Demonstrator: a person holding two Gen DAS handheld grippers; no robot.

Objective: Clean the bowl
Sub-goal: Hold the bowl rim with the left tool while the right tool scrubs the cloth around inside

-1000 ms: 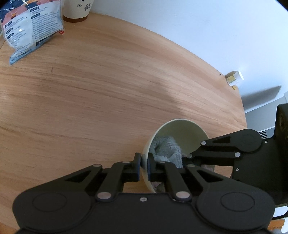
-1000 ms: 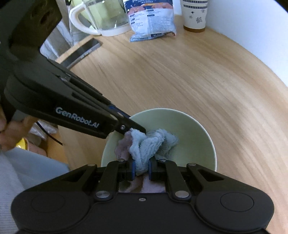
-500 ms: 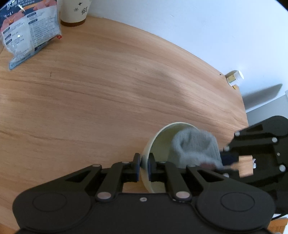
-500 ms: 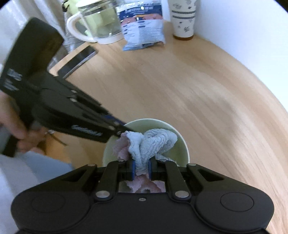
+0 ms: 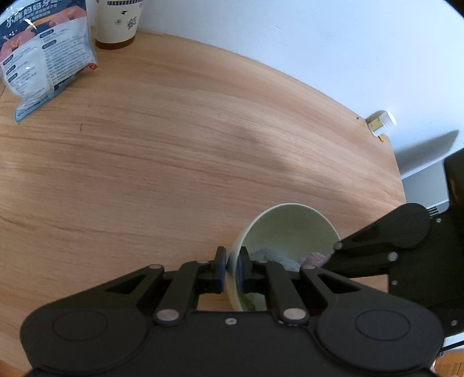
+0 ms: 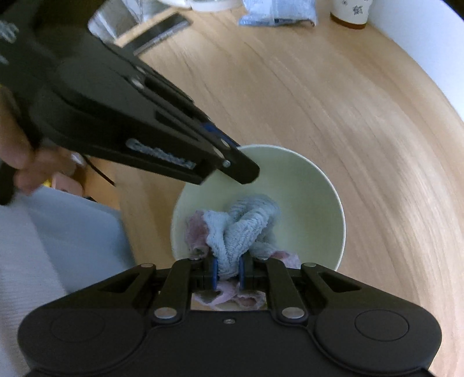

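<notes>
Left wrist view: my left gripper (image 5: 231, 271) has its jaws pinched on the near rim of the pale green bowl (image 5: 293, 223), 1 pad outside the wall and 1 inside. The bowl sits on the wooden surface (image 5: 174, 162) just ahead of me and a little right of centre, its mouth tipped toward the right. My right gripper (image 5: 333, 261) reaches in from that side, and a bit of the cloth (image 5: 275, 258) shows low inside the bowl.

Right wrist view: my right gripper (image 6: 227, 274) has its jaws squeezed on a bunched blue and pink cloth (image 6: 243, 229), which lies directly ahead of them, pressed against the near inner wall and floor of the bowl (image 6: 307, 185). My left gripper (image 6: 232, 166) comes in from the upper left and grips the far-left rim.

The wipe turns on this, I judge: the uncleaned wall lies ahead and to the right of the cloth, and the right gripper alone is inside the bowl, so it sweeps while the left steadies the rim. A snack bag (image 5: 43, 66) and a paper cup (image 5: 117, 23) stand well apart at the far edge.
</notes>
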